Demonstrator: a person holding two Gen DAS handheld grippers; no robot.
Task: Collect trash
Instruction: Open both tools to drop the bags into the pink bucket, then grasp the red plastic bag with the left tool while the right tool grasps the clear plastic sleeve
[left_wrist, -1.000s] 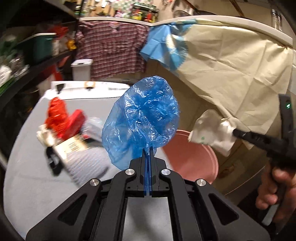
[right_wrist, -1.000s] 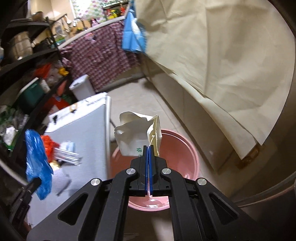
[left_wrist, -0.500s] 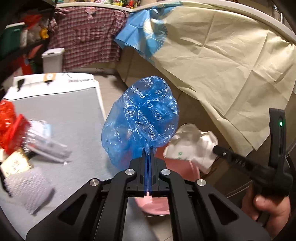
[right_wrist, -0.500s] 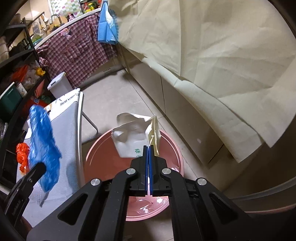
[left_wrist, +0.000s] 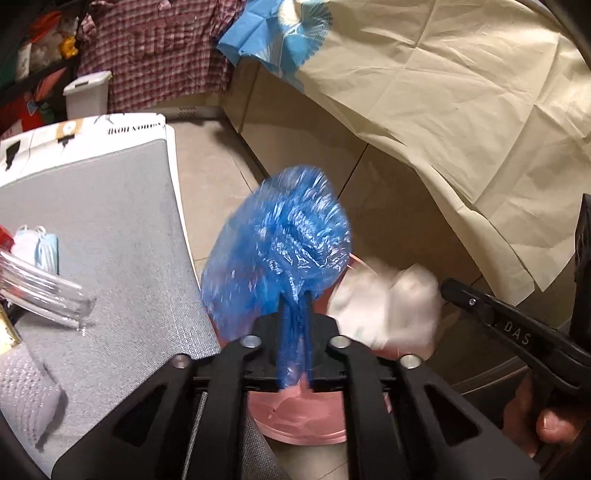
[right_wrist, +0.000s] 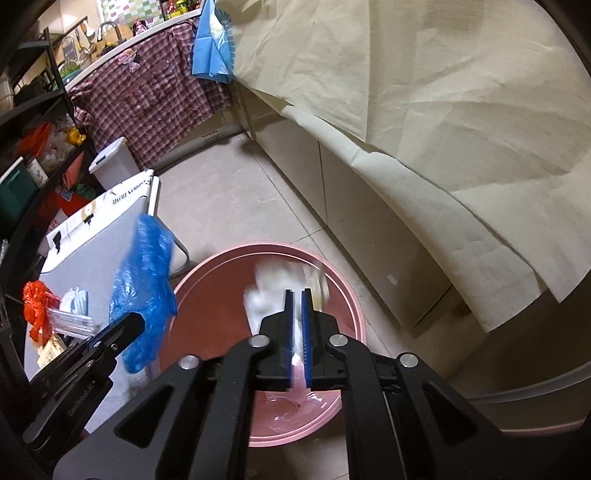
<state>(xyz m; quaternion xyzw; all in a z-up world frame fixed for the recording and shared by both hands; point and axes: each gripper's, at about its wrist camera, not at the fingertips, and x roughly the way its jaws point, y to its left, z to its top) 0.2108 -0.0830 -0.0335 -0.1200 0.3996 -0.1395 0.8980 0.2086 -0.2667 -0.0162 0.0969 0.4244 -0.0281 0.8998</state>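
A blurred blue plastic bag (left_wrist: 280, 251) sticks up between the fingers of my left gripper (left_wrist: 295, 299), whose jaws stand a little apart, over the near rim of a pink basin (right_wrist: 347, 306) on the floor. It also shows in the right wrist view (right_wrist: 144, 273). My right gripper (right_wrist: 295, 295) has its jaws slightly parted above the basin. A blurred crumpled white paper bag (right_wrist: 273, 291) sits between and just beyond its fingertips; in the left wrist view it (left_wrist: 384, 306) is right of the blue bag.
A grey-topped table (left_wrist: 110, 229) at the left holds clear plastic wrap (left_wrist: 40, 291), a face mask (left_wrist: 37, 247), red plastic (right_wrist: 37, 306) and other scraps. Cabinets draped with beige cloth (right_wrist: 424, 92) stand to the right. A white bin (right_wrist: 114, 162) stands behind the table.
Both grippers moved over the basin and their jaws parted slightly. The blue bag and the white paper bag are now blurred with motion, with the paper bag lower toward the basin.
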